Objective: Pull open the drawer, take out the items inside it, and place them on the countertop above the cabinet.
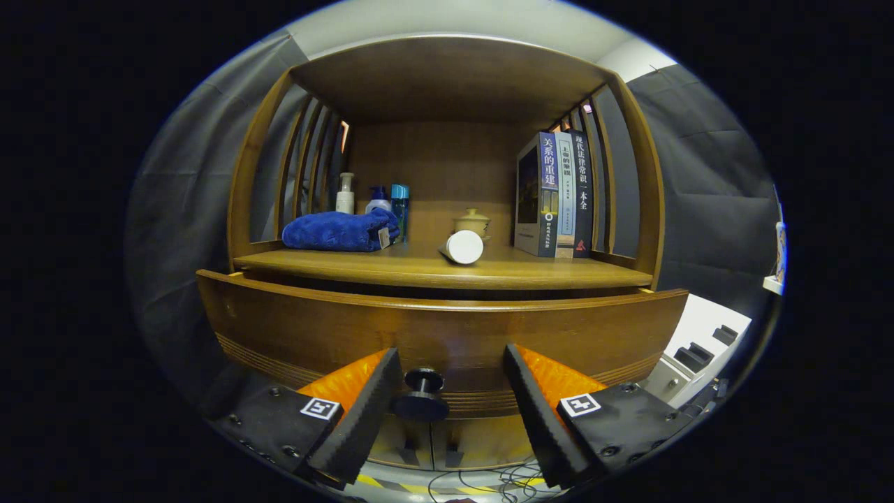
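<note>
Gripper view looks straight at a wooden cabinet, with the tool (447,398) spread wide and gripping nothing; its two fingers stand either side of the dark knob (422,395) on the drawer (314,328), neither pad touching it. The drawer front looks slightly out from the cabinet, though how far I cannot tell, and its contents are hidden. The knob is small, round, stiff and probably smooth, with a narrow neck behind a wider cap; I judge the neck the place to close on, so the cap stops the pads sliding off during the pull. A solid wood drawer should be fairly heavy and may stick, so a straight, level pull suits it. Just above the drawer's top edge runs the tabletop (419,269), already carrying a folded blue towel (339,230) with three bottles (374,199) behind it, a white jar (462,246) lying on its side, a lidded pot (473,221) behind that, and upright books (555,195). The bare front strip between towel and books looks like the best landing room; the jar may roll if nudged. Slatted side rails and the roof above limit sideways and upward moves
</note>
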